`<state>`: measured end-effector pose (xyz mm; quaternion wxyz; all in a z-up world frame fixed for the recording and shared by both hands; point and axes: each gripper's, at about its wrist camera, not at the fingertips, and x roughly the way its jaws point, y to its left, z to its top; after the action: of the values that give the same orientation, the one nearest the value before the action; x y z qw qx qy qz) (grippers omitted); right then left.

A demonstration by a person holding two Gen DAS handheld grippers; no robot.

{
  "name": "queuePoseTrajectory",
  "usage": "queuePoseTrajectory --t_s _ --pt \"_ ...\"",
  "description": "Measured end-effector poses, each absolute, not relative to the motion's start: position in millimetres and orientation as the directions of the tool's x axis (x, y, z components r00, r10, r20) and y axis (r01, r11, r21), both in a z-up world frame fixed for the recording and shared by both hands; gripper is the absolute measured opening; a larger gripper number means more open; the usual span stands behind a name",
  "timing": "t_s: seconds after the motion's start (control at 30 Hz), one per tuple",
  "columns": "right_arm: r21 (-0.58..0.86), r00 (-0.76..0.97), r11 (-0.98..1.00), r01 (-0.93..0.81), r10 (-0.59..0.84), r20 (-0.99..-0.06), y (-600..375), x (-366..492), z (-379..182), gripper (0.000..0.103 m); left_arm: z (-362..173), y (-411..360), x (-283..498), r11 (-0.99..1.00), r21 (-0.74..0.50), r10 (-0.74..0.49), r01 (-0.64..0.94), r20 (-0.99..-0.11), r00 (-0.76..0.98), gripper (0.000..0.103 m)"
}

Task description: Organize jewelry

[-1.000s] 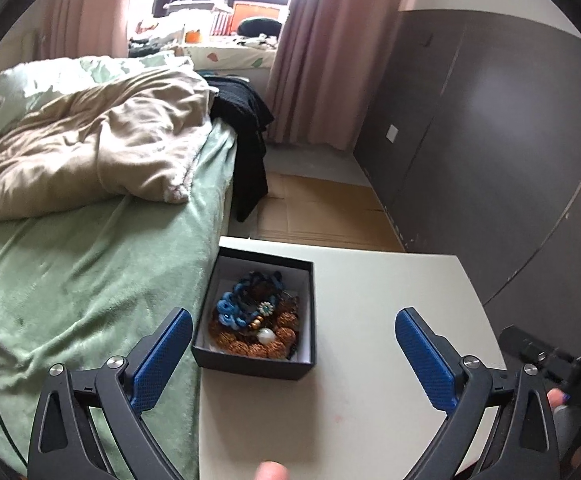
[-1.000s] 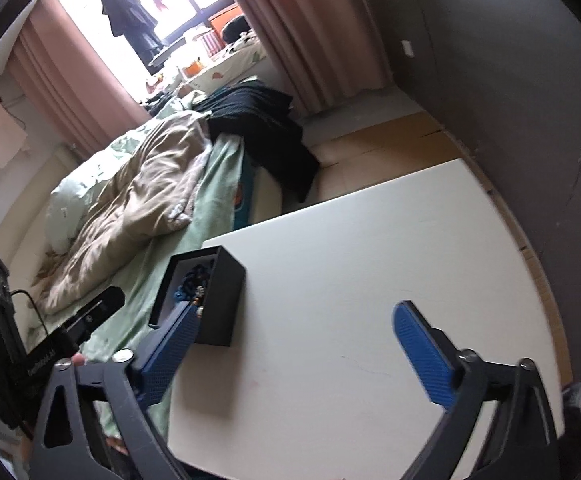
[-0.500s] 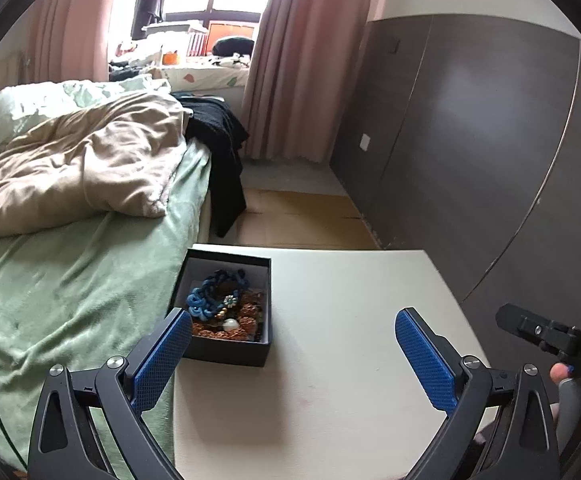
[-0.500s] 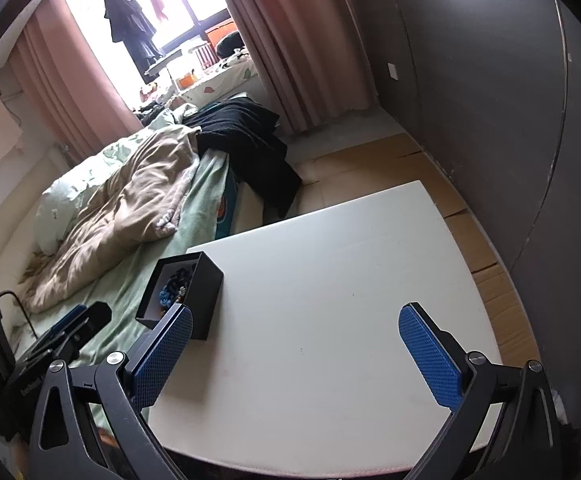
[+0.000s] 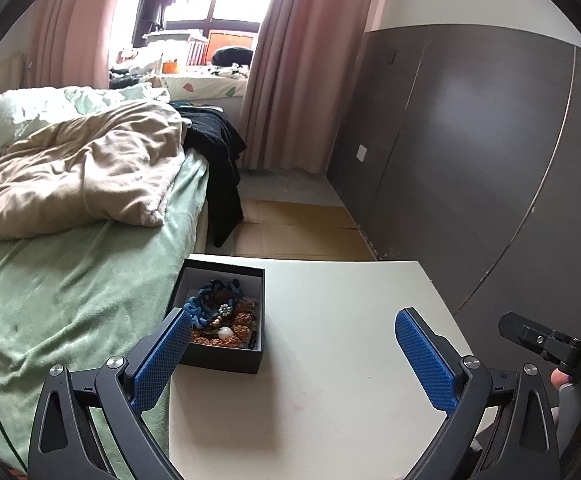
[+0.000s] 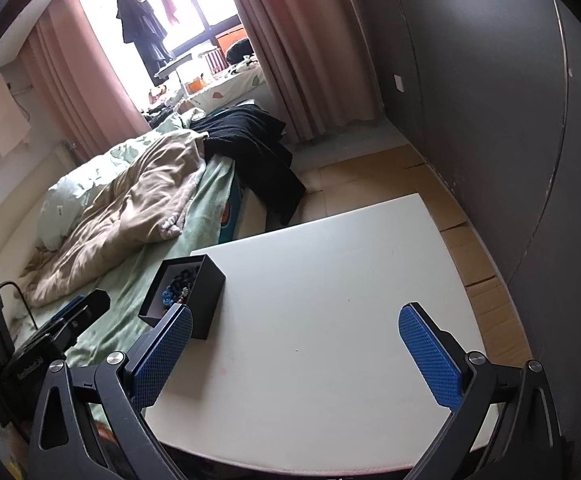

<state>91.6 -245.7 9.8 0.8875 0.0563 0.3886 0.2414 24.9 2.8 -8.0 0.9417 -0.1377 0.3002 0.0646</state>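
Note:
A small black box (image 5: pixel 226 354) sits at the left edge of the white table (image 5: pixel 330 360). It holds a heap of jewelry (image 5: pixel 220 312): blue braided bracelets, brown bead strands and a white bead. My left gripper (image 5: pixel 292 344) is open and empty above the table, its left finger just in front of the box. My right gripper (image 6: pixel 294 344) is open and empty above the table's near side. In the right wrist view the box (image 6: pixel 198 300) stands at the left, with the jewelry (image 6: pixel 176 286) showing inside.
A bed (image 5: pixel 70 280) with a green sheet and beige duvet runs along the table's left side. A dark panelled wall (image 5: pixel 490 160) stands to the right. Cardboard sheets (image 5: pixel 298 232) cover the floor beyond the table. The right gripper's body (image 5: pixel 550 352) shows at the right edge.
Both grippers have pulled back and up from the table, so the box looks smaller and farther away. Both stay open and empty. The box has not moved.

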Motion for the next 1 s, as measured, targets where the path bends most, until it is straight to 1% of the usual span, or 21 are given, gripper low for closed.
queuePoseTrajectory --t_s 1.0 --pt "0.273 0.582 0.875 -0.4 0.473 -0.661 -239.2 85.6 8.7 0.103 -5.4 0.4 21.6 0.958 -0.215 0.03 -0.188 -0.579 0.815 0.101"
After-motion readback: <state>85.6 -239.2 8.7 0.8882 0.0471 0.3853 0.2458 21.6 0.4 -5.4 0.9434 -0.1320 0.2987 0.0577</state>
